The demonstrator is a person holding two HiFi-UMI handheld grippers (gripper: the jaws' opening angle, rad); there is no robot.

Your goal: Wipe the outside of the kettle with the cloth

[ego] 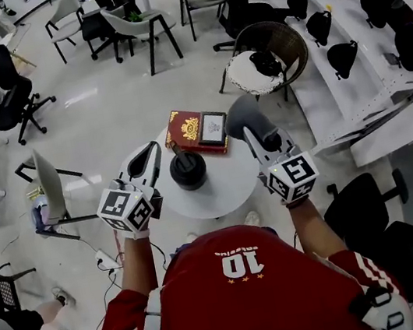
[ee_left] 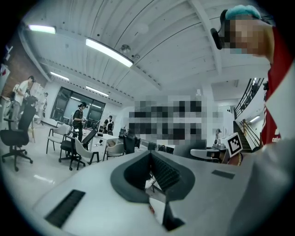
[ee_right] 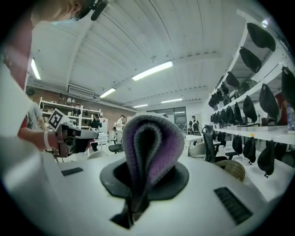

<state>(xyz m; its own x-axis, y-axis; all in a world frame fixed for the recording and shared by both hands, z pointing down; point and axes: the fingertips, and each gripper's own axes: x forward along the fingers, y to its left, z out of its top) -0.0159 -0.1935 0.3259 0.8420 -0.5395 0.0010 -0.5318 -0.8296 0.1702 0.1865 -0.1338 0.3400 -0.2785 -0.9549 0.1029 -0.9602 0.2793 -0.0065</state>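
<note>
A black kettle [ego: 188, 170] stands on the small round white table [ego: 220, 195] in the head view, between my two grippers. My right gripper [ego: 263, 140] is held up to the kettle's right, shut on a folded cloth [ego: 246, 116], grey outside and purple inside. The right gripper view shows the cloth [ee_right: 150, 147] bulging up out of the closed jaws [ee_right: 140, 186]. To the kettle's left my left gripper [ego: 147, 159] is raised with its jaws together and nothing in them, as the left gripper view [ee_left: 150, 159] also shows. Neither gripper view shows the kettle.
A red box [ego: 187, 129] with a small framed card [ego: 213, 128] lies at the table's far side. A wicker chair [ego: 274, 44] stands beyond it, a grey chair [ego: 50, 186] to the left, and shelves with black helmets [ego: 346, 57] to the right.
</note>
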